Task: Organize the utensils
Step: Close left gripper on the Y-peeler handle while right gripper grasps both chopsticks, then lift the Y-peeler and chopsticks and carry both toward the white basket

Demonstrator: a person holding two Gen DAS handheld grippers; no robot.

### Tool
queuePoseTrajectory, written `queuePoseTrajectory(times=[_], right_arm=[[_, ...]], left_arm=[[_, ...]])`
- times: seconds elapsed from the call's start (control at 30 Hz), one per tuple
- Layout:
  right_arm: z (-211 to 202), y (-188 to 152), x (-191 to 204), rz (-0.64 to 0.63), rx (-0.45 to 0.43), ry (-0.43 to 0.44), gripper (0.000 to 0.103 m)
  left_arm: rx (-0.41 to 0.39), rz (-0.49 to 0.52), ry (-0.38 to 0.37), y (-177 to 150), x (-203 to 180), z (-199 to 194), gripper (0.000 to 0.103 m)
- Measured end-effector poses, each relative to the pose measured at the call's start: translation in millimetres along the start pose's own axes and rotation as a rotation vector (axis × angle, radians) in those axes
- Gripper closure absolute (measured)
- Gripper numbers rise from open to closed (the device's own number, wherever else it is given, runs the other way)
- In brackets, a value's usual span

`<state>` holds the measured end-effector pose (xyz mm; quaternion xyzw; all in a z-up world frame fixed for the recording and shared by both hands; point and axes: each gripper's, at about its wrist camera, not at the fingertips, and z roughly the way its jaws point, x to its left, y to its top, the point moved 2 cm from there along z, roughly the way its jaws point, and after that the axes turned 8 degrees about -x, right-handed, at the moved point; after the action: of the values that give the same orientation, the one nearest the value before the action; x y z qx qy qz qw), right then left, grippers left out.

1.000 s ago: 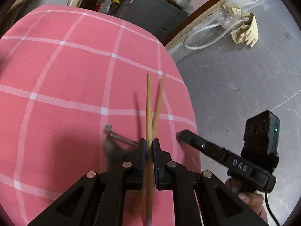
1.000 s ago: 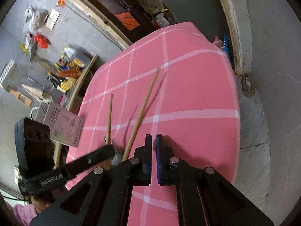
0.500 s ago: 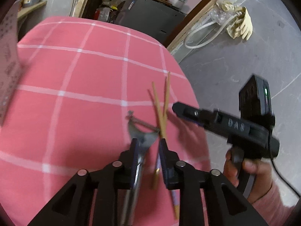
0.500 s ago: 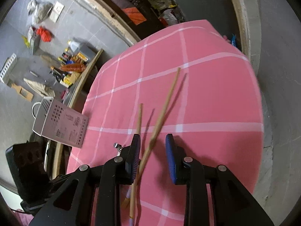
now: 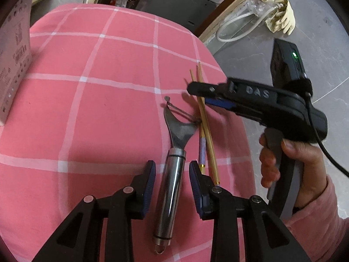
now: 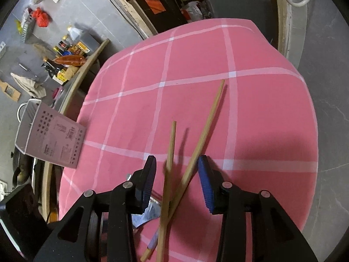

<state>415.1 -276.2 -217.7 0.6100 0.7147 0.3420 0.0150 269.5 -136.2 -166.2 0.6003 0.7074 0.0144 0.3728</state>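
A steel peeler (image 5: 172, 170) lies on the pink checked tablecloth (image 5: 98, 109). My left gripper (image 5: 171, 174) is open, with one finger on each side of the peeler's handle. Two wooden chopsticks (image 5: 206, 128) lie crossed just right of the peeler. In the right wrist view the chopsticks (image 6: 187, 170) lie between the open fingers of my right gripper (image 6: 177, 174). The peeler's blade (image 6: 146, 211) shows under its left finger. The right gripper (image 5: 209, 93) also shows in the left wrist view, over the chopsticks.
A pale printed box (image 6: 48, 137) stands at the table's left edge, also in the left wrist view (image 5: 13, 65). The table's right edge (image 5: 229, 100) drops to a grey floor near the chopsticks. Bottles and clutter (image 6: 65, 54) lie on the floor beyond.
My left gripper let go of the chopstick, opened and moved left over the peeler's handle. My right gripper opened and moved over the two chopsticks, which now lie crossed on the cloth.
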Motion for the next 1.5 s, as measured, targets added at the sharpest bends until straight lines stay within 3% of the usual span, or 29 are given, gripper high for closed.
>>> queuePoseTrajectory(times=[0.07,0.13,0.2,0.37,0.6,0.7,0.87,1.07,1.17,1.33,1.5], right_arm=[[2.4,1.0,1.7,-0.016,0.005,-0.018,0.068],[2.9,1.4,1.5,-0.038,0.009,-0.052,0.083],[-0.6,1.1,-5.1,-0.025,0.006,-0.046,0.091],[-23.6,-5.9,-26.5,0.055,-0.005,0.047,0.093],[-50.4,-21.9,-45.6,0.041,-0.005,0.046,0.096],[-45.2,-20.8,-53.2,0.051,0.006,0.058,0.096],[-34.6,-18.6,-43.3,0.068,0.007,0.054,0.096],[-21.7,-16.7,-30.4,0.024,0.049,0.005,0.095],[-22.4,-17.1,-36.1,0.049,0.044,0.024,0.095],[-28.5,-21.9,-48.4,0.141,-0.009,0.093,0.097],[-54.3,-27.3,-32.4,0.126,-0.117,0.106,0.097]], left_arm=[[0.012,0.002,0.001,-1.7,-0.4,2.7,0.073],[0.024,0.003,0.000,-2.4,-1.3,5.1,0.073],[0.037,-0.002,-0.006,-4.1,-1.1,7.0,0.073],[0.058,-0.004,-0.011,-3.3,-0.2,10.7,0.074],[0.098,0.028,0.010,4.0,-5.2,20.5,0.076],[0.116,0.062,0.033,8.7,-10.6,27.8,0.083],[0.132,0.080,0.035,17.5,-18.1,35.1,0.084],[0.105,0.027,0.029,11.3,-6.4,21.6,0.085],[0.085,-0.003,0.025,6.1,-1.9,17.8,0.085],[0.041,-0.014,0.014,6.8,-0.8,12.8,0.085],[-0.039,0.020,-0.001,13.2,-4.3,-3.4,0.085]])
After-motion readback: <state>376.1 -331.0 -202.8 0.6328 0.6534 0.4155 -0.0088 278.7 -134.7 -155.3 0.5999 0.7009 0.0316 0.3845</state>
